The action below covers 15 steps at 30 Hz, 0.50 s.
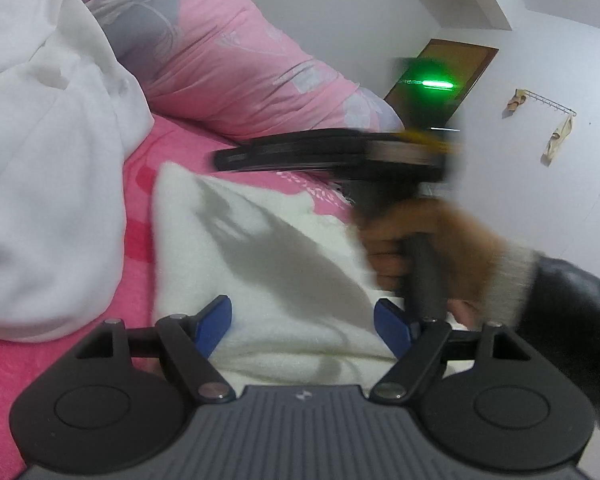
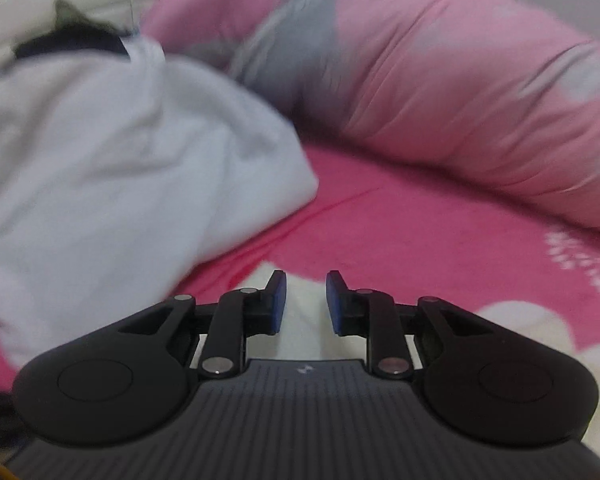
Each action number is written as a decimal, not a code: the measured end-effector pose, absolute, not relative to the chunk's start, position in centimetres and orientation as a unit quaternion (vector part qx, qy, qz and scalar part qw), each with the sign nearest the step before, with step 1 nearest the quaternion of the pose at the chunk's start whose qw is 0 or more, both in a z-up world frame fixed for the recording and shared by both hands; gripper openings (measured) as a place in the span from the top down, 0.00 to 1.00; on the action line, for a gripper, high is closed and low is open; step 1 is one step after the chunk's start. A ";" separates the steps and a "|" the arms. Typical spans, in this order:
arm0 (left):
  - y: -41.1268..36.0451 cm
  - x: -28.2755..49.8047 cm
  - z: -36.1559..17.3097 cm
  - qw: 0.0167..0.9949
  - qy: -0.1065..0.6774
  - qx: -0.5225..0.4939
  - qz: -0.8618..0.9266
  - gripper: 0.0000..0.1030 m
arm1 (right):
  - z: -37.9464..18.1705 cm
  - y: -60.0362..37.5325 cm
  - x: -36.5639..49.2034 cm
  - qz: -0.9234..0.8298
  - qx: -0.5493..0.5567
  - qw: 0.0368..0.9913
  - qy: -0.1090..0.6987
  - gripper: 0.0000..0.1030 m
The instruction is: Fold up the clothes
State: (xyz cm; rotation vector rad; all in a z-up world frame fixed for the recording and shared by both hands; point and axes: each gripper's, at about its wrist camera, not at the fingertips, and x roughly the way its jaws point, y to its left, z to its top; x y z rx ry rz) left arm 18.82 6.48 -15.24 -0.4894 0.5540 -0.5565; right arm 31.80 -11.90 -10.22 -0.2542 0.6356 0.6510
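Note:
A cream fleece garment lies flat on the pink bed sheet. My left gripper hovers low over its near part, blue pads wide apart and open, with nothing pinched. In the same view a hand holds my right gripper, blurred and side-on above the garment's far edge. In the right wrist view the right gripper shows a narrow gap between its pads. The cream garment lies below it, not pinched. A crumpled white pile sits to the left.
A rolled pink and grey quilt runs along the back of the bed. A dark garment lies behind the white pile. At right, a black sleeve, a white wall with a hook rack and a brown door.

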 end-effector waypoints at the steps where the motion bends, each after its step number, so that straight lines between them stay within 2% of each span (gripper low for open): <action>1: 6.5 18.8 -15.2 0.895 0.267 -0.235 -0.268 0.23 | -9.2 -13.1 30.7 0.314 -0.115 0.893 0.300 0.81; 5: 6.5 18.6 -15.2 0.896 0.268 -0.232 -0.266 0.23 | -7.7 -17.7 24.9 0.317 -0.079 0.898 0.295 0.81; 11: 6.4 18.6 -15.0 0.901 0.253 -0.230 -0.267 0.23 | -13.9 -20.1 20.9 0.246 -0.058 0.902 0.350 0.81; 15: 6.8 17.9 -14.5 0.900 0.227 -0.241 -0.282 0.20 | -11.5 -19.8 19.4 0.218 -0.050 0.918 0.328 0.80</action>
